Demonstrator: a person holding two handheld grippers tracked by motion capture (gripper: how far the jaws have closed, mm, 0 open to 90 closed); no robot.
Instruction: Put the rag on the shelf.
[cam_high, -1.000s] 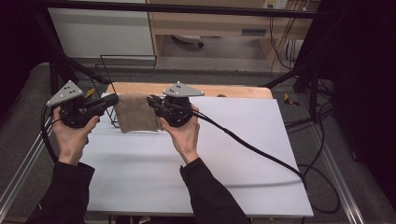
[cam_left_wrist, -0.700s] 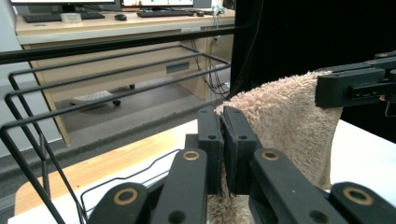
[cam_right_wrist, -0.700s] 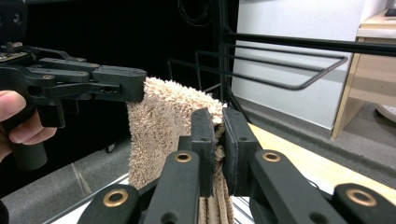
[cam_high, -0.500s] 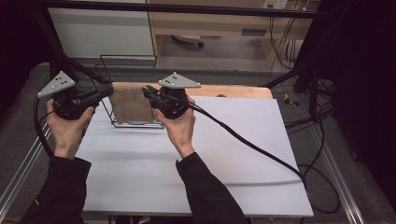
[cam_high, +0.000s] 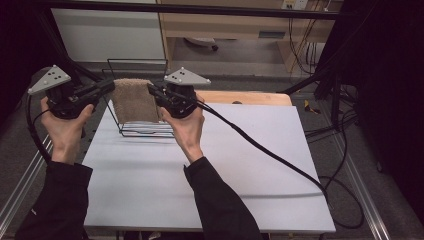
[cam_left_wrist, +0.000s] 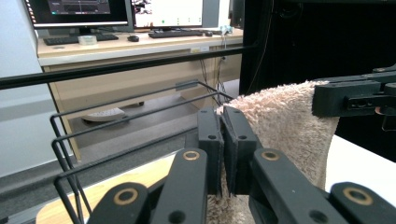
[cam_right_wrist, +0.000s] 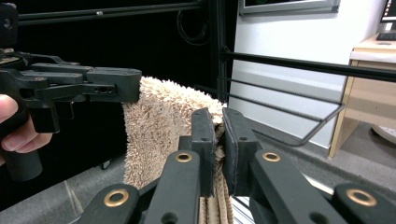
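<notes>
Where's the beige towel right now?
In the high view the towel hangs at the table's far left, held up between the left claw and right claw, which pinch its top corners, just above the black wire rack.

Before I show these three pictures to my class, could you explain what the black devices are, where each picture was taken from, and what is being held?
No robot here: a person holds a hand-operated claw in each hand. The high view looks down on the white table from above the person's side, so the left claw shows at the left and the right claw nearer the middle. The other two pictures come from small cameras riding on the claws, each looking along its own two black jaws. Both claws are shut on the top edge of a beige towel, one at each upper corner, holding it stretched and hanging over a black wire rack that stands on the table. A thick cable trails from the right claw across the table. Desks and monitors stand behind.
</notes>
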